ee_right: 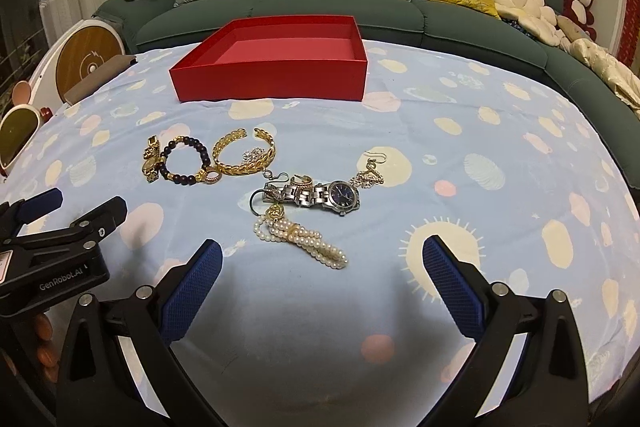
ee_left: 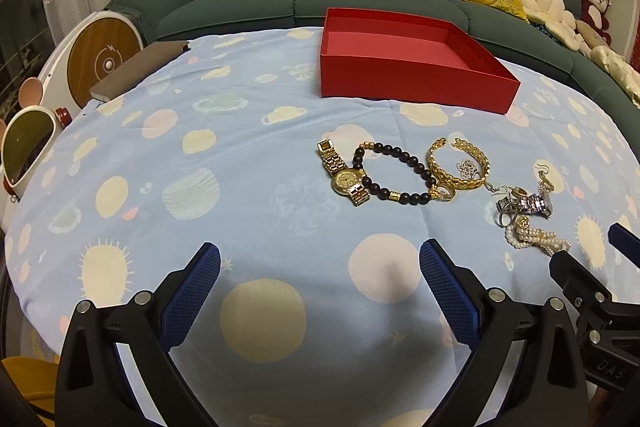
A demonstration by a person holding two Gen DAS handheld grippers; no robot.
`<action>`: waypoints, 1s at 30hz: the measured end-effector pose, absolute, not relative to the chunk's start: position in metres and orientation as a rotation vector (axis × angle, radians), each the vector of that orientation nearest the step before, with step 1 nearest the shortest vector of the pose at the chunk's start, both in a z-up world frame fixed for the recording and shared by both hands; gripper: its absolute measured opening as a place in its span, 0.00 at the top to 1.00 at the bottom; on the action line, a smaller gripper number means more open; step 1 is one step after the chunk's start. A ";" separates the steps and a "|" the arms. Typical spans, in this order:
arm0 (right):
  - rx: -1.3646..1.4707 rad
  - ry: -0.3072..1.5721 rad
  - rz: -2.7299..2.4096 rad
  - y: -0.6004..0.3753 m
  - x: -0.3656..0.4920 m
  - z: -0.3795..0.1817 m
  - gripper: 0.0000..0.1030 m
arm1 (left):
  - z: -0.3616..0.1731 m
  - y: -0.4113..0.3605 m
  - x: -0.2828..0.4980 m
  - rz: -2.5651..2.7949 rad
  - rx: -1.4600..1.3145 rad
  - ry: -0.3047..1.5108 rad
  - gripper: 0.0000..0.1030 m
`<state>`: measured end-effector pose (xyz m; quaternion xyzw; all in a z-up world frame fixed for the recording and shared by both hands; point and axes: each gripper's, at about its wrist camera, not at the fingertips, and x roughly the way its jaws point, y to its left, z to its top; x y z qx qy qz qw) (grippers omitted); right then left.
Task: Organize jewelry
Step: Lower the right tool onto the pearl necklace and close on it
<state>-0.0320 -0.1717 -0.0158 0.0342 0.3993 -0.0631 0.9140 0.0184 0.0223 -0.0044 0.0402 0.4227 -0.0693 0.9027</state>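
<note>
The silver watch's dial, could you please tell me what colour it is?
Dark blue, on the silver watch; it shows best in the right wrist view.

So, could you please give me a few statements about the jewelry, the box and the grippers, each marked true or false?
1. The red box holds no jewelry. True.
2. The left gripper is shut on the gold watch. False: its fingers are apart, holding nothing, and the watch lies on the tablecloth.
3. The pearl bracelet lies nearer the right gripper than the dark bead bracelet does. True.
4. The silver watch has a white dial. False: the dial is dark blue.
5. The right gripper is open. True.
</note>
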 end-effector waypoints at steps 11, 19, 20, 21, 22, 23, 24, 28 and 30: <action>0.111 0.919 -0.089 -0.181 0.004 -0.043 0.33 | -0.009 0.049 0.035 -0.140 0.054 0.887 0.06; 0.105 0.916 -0.055 -0.176 0.005 -0.042 0.43 | -0.014 0.053 0.049 -0.158 0.011 0.918 0.06; 0.107 0.916 -0.045 -0.175 0.004 -0.041 0.47 | -0.014 0.050 0.050 -0.162 0.015 0.920 0.06; 0.109 0.919 -0.038 -0.175 0.004 -0.041 0.48 | -0.015 0.047 0.052 -0.170 0.020 0.921 0.06; 0.113 0.922 -0.030 -0.174 0.003 -0.041 0.50 | -0.015 0.044 0.053 -0.174 0.025 0.921 0.06; 0.112 0.924 -0.024 -0.173 0.003 -0.041 0.51 | -0.016 0.041 0.054 -0.178 0.030 0.924 0.06; 0.104 0.925 -0.021 -0.173 0.003 -0.041 0.51 | -0.016 0.038 0.055 -0.185 0.031 0.928 0.06; 0.085 0.926 -0.022 -0.173 0.003 -0.041 0.60 | -0.020 0.032 0.062 -0.187 0.029 0.941 0.06; 0.087 0.928 -0.022 -0.175 0.004 -0.040 0.67 | -0.022 0.030 0.066 -0.182 0.024 0.952 0.06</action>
